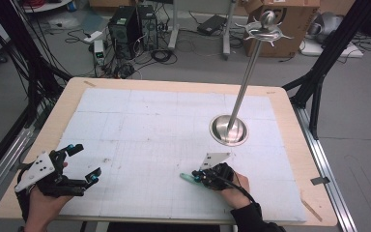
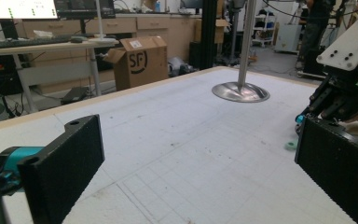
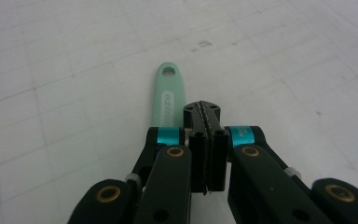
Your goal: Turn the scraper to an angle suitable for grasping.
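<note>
A mint-green flat handle (image 3: 169, 98) with a hole at its tip lies on the white gridded mat (image 1: 145, 125) near the front edge. My right gripper (image 3: 204, 111) is shut, its jaws pressed together just right of and above the handle; nothing shows between them. In the high view the green handle (image 1: 187, 178) pokes out to the left of my right gripper (image 1: 196, 177). At the front left my left gripper (image 1: 86, 162) stands open and holds nothing; its wide-apart jaws frame the mat in the left gripper view (image 2: 196, 168).
A metal stand with a round base (image 1: 228, 129) and a tall pole topped by a hooked ring (image 1: 268, 29) stands on the right half of the mat. Its base (image 2: 240, 92) shows far off. Wooden table rim (image 1: 290, 145) surrounds the mat.
</note>
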Demonstrator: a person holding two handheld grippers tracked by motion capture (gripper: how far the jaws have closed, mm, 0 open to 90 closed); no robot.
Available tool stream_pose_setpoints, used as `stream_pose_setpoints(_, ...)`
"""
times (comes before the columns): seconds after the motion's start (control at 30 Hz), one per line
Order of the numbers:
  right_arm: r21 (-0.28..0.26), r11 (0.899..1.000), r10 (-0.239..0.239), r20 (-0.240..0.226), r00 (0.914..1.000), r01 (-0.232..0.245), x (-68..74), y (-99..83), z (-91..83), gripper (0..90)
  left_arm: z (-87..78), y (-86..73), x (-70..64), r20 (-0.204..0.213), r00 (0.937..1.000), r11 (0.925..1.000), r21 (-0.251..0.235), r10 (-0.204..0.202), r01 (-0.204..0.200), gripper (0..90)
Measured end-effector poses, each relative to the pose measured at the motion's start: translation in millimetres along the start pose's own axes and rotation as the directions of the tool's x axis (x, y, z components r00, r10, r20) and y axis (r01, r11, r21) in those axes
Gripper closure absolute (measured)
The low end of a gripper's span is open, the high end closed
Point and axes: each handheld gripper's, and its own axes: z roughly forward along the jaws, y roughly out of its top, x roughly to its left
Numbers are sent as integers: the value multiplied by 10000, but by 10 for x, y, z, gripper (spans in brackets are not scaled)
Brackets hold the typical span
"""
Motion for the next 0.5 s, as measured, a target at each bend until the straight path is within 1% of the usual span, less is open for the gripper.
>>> stream_pose_setpoints(0.07, 50, 10000, -77, 64, 10000, 77, 15, 15, 3, 900, -1, 2, 2, 6, 10000, 10000, -9, 26, -26, 17)
stream_pose_setpoints(0.23, 34, 9997, -244, 13, 9997, 244, 34, 20, 7, 900, 4, 5, -1, 36, 10000, 10000, -33, 31, -31, 17)
stream_pose_setpoints(0.3, -71, 9992, -390, 10, 9992, 390, 37, 21, -21, 900, 7, 8, -4, 74, 9999, 10000, -15, 77, -77, 17)
stream_pose_setpoints(0.37, -263, 9992, -306, -33, 9995, 305, 31, 15, -75, 898, 11, 12, -5, 77, 10000, 10000, -71, 44, -44, 17)
stream_pose_setpoints(0.43, -484, 9982, -347, -23, 9994, 346, 18, 3, -148, 891, 12, 15, -2, 84, 10000, 10000, -68, 51, -50, 17)
stream_pose_setpoints(0.47, -484, 9982, -347, -23, 9994, 346, 18, 3, -148, 891, 14, 17, 0, 103, 9999, 10000, -71, 41, -41, 17)
stream_pose_setpoints(0.5, -605, 9974, -396, -23, 9992, 394, 11, -6, -191, 855, 17, 19, 3, 112, 9999, 10000, -75, 42, -41, 17)
